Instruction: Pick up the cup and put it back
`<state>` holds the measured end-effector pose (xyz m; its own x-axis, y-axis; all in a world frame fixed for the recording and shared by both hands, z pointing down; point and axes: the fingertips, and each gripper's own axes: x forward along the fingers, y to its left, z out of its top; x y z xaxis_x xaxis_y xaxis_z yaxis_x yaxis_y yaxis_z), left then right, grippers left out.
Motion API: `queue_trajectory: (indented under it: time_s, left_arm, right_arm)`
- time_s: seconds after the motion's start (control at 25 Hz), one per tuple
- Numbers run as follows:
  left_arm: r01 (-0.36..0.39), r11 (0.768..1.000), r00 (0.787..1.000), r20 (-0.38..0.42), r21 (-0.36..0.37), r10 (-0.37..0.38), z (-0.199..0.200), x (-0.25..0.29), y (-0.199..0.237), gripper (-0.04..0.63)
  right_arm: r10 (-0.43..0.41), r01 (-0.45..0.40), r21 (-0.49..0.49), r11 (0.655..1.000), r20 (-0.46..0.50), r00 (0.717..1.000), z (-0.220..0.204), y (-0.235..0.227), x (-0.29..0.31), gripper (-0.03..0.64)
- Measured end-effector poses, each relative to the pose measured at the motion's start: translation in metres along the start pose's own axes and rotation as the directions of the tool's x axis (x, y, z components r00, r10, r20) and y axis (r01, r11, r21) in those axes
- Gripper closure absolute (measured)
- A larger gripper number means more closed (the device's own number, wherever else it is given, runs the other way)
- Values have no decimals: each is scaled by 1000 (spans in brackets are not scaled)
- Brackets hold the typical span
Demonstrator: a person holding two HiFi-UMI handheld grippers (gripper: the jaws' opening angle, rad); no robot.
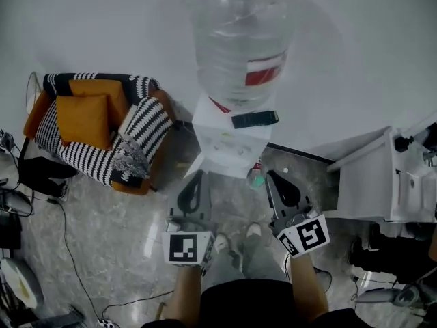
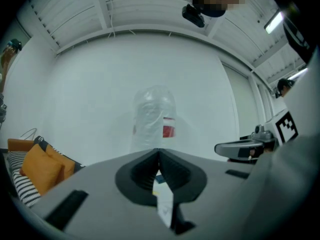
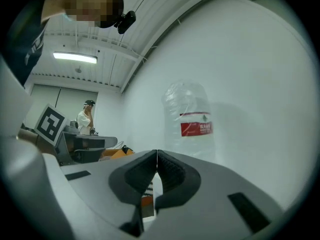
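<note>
The left gripper (image 1: 198,176) and right gripper (image 1: 272,176) face the water dispenser (image 1: 229,139), each with jaws pressed together on nothing. A small greenish object (image 1: 256,176) — perhaps the cup, hard to tell — sits just beside the right gripper's tips.

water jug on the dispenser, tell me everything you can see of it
The water jug is a big clear plastic bottle with rounded, ribbed sides and a red and white label on one side. It stands upright on top of the white dispenser, close to the white wall. How much water it holds cannot be told. Only the dispenser under it is seen touching it.
</note>
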<state>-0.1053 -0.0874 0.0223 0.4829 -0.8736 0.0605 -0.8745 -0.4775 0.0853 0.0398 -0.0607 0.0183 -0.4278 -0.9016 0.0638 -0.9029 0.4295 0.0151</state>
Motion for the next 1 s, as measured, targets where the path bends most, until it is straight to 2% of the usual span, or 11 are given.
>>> queue_trajectory:
  time_s: [0.2,0.4,0.56,0.76,1.0]
  left_arm:
    - [3,1000,1000,-28,3,-3,-23,31,-2,583]
    - [-8,1000,997,-78,-18,7,-82,42,-7,583]
    - [-4,999,991,-133,-32,-1,-145,52,-13,583]
    - [-9,999,987,-163,-42,2,-229,61,-15,583]
    - [9,1000,973,-230,-5,-10,-352,70,-16,583]
  right_arm:
    - [17,-17,-2,1000,-13,1000,-22,-23,30,606]
    - [49,-49,13,999,-32,998,-72,-30,43,606]
    - [95,-94,12,995,-70,993,-124,-27,47,605]
    - [149,-147,24,989,-116,982,-205,-19,51,606]
    - [210,-205,49,977,-129,969,-321,-9,59,606]
